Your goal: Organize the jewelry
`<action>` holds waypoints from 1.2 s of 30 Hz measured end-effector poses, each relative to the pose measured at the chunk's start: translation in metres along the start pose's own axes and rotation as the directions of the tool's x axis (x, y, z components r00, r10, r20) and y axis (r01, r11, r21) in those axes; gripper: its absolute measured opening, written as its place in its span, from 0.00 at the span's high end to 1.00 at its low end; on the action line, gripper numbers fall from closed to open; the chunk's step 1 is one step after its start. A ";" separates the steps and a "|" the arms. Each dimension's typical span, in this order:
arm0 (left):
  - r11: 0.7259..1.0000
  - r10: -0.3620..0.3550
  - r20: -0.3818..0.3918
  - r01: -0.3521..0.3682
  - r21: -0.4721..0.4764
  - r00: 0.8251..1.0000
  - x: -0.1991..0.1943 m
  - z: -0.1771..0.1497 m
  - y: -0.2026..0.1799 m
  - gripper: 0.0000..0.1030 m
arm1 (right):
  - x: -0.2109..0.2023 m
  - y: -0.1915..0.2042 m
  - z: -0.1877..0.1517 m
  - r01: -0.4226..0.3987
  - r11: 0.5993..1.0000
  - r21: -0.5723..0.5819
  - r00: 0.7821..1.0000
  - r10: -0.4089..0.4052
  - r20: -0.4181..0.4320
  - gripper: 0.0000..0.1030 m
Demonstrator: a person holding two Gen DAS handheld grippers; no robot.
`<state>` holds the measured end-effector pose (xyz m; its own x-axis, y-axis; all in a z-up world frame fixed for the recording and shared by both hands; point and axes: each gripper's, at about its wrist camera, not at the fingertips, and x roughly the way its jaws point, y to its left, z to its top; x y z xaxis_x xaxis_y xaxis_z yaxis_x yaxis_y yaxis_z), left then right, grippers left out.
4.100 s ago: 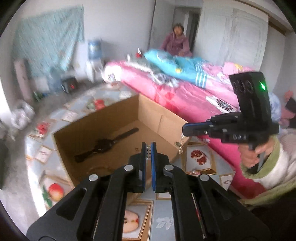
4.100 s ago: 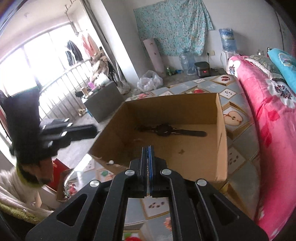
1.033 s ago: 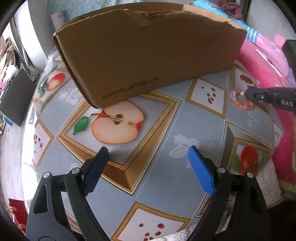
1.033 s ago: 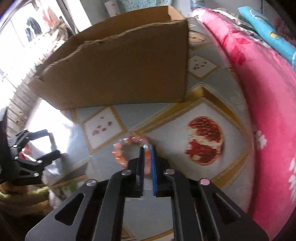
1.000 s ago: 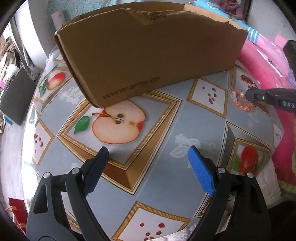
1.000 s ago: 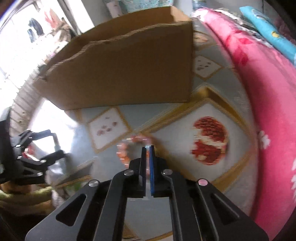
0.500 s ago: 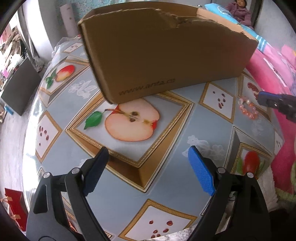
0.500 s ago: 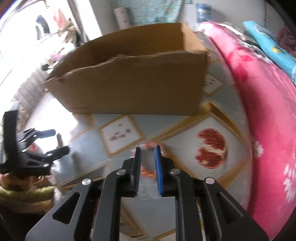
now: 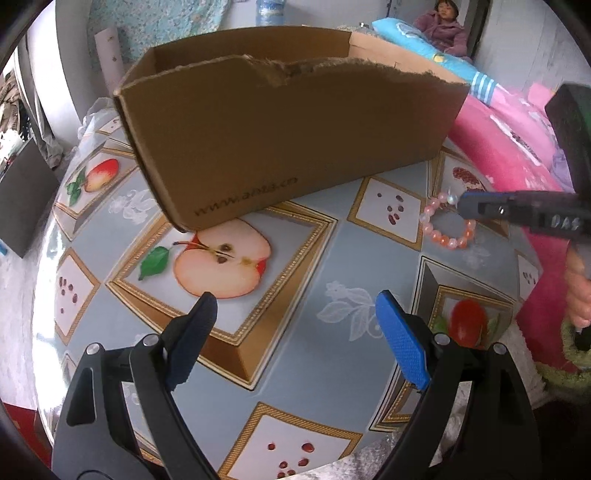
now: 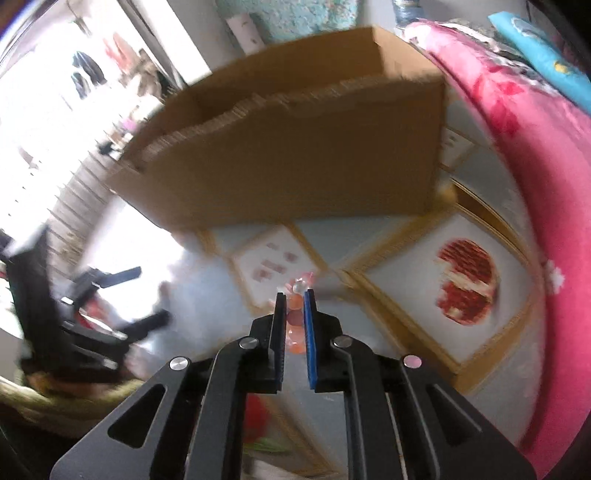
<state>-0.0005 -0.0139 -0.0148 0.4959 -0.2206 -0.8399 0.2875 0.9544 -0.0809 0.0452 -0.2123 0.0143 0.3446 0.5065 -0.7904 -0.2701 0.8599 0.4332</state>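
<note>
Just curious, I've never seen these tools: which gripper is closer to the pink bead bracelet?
Right. The right gripper has the bead bracelet between its narrow jaws, which have just been closing. The left gripper hangs open over the table, well away from it.

I am working in a bedroom of a lived-in home. Beside my table (image 9: 306, 266), with its fruit-printed oilcloth, stands a bed (image 9: 506, 122) under a pink flowered quilt and a blue pillow (image 9: 413, 33), where a person (image 9: 443, 29) in a purple jacket sits. A patterned teal cloth (image 9: 155, 18) hangs on the wall, a water bottle (image 9: 271, 11) stands near it, and clothes (image 10: 86, 74) hang by bright windows.
</note>
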 end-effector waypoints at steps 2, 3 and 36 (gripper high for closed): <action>1.000 0.005 0.015 -0.005 -0.006 1.000 -0.005 -0.001 0.004 0.19 | 0.000 0.011 0.006 -0.059 0.998 -0.007 0.998 0.059 0.008 0.91; 1.000 0.010 0.023 -0.010 -0.011 1.000 -0.008 -0.001 0.006 0.19 | 0.002 0.018 0.010 -0.096 0.995 -0.013 0.995 0.096 0.009 0.91; 0.970 -0.121 0.022 0.114 0.216 0.992 0.028 0.025 -0.065 0.58 | 0.004 -0.023 -0.025 0.230 0.965 -0.124 0.973 -0.226 0.047 0.76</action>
<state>0.0155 -0.0875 -0.0197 0.4749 -0.3390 -0.8121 0.5120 0.8570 -0.0583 0.0299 -0.2318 -0.0099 0.4387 0.3013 -0.8466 -0.2924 0.9387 0.1825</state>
